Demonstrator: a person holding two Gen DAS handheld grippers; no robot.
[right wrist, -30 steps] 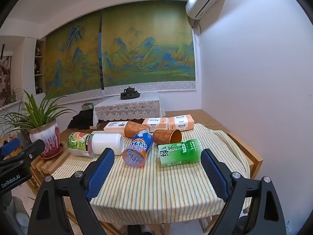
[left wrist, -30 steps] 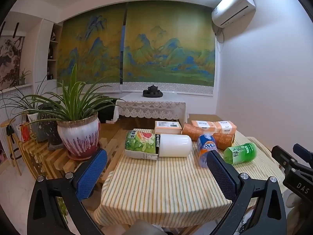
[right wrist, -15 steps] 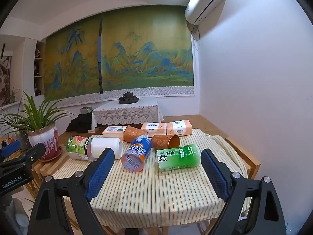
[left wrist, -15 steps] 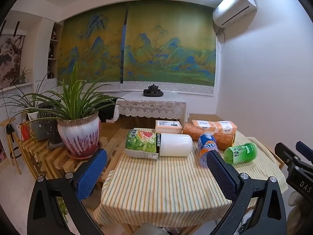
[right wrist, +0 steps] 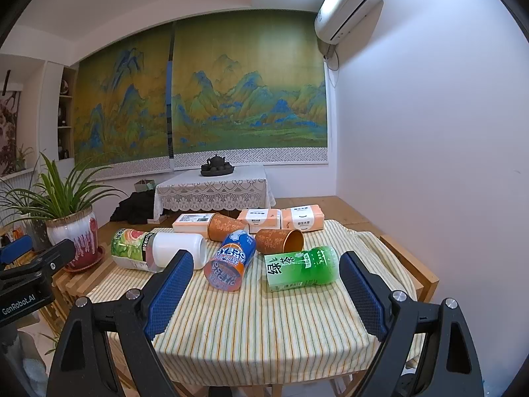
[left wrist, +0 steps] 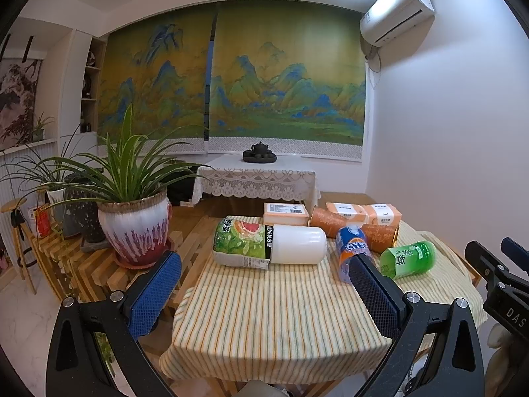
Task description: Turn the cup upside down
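Observation:
Several cups lie on their sides on the striped tablecloth [right wrist: 264,324]: a large white cup with a green label [right wrist: 158,251] [left wrist: 267,243], a blue and orange cup [right wrist: 229,259] [left wrist: 350,251], a green cup [right wrist: 301,268] [left wrist: 408,258], and two brown paper cups [right wrist: 279,240] [right wrist: 224,226]. My left gripper [left wrist: 264,294] is open and empty, held back from the table's near edge. My right gripper [right wrist: 264,291] is open and empty, also short of the cups.
Orange tissue packs [right wrist: 279,218] and a flat box [right wrist: 193,221] lie behind the cups. A potted plant [left wrist: 132,228] stands on a slatted wooden bench left of the table. A lace-covered table with a tea set [left wrist: 259,157] stands by the far wall.
Both grippers have risen and drifted slightly, so the table sits a little lower in both views. The cups have not moved. Both grippers stay open.

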